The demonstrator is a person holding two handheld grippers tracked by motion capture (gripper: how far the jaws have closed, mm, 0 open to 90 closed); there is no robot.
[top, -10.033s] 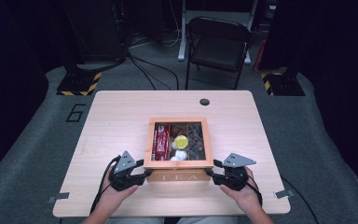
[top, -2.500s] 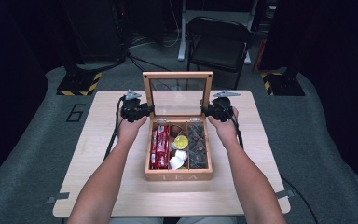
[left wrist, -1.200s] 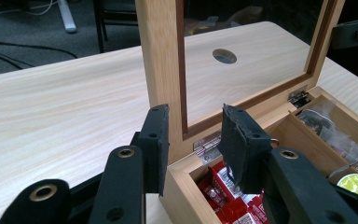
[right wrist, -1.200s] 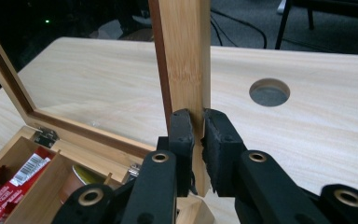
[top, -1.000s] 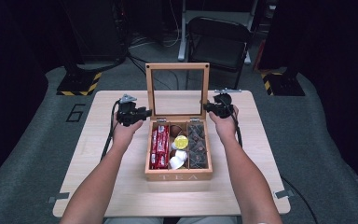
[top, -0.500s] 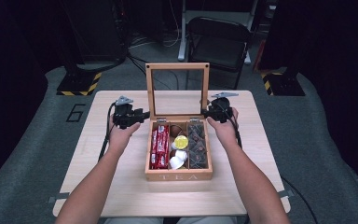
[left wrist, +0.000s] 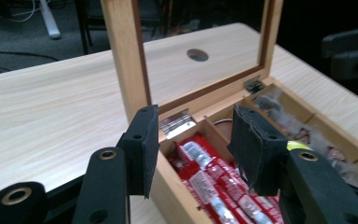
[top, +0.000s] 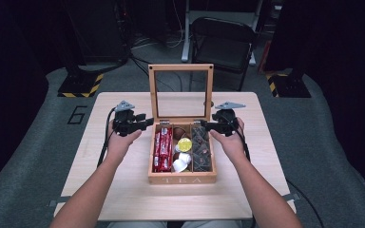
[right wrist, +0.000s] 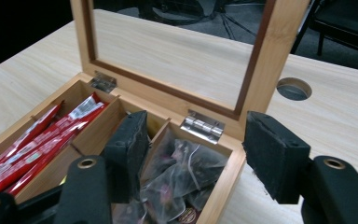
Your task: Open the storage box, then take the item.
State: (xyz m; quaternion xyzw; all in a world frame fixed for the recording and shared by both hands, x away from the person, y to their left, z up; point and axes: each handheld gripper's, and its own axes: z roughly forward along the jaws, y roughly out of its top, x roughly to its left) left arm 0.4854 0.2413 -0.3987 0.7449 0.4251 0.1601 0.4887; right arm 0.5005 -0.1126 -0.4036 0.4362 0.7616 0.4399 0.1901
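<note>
A wooden tea box point(top: 182, 179) stands mid-table with its glass lid point(top: 181, 69) upright. It holds red packets point(top: 163, 148), a yellow capsule point(top: 185, 144), white capsules point(top: 181, 164) and dark tea bags point(top: 201, 148). My left gripper point(top: 147, 122) is by the box's back left corner. Its jaws have just been opening and straddle the side wall point(left wrist: 168, 179) without touching it, one pad point(left wrist: 256, 149) over the red packets point(left wrist: 214, 186). My right gripper point(top: 204, 125) has also been opening. It straddles the back right corner by a hinge point(right wrist: 202, 125), above the tea bags point(right wrist: 182, 172).
The pale wooden table point(top: 123, 190) has a round cable hole point(right wrist: 293, 88) behind the lid. A black folding chair point(top: 223, 42) and stands on the dark floor lie beyond the far edge. Cables trail from both grippers along the forearms.
Both grippers have let go of the lid's side posts and opened. They have drawn back a little toward the person, the left one also outward. The lid stays upright.
</note>
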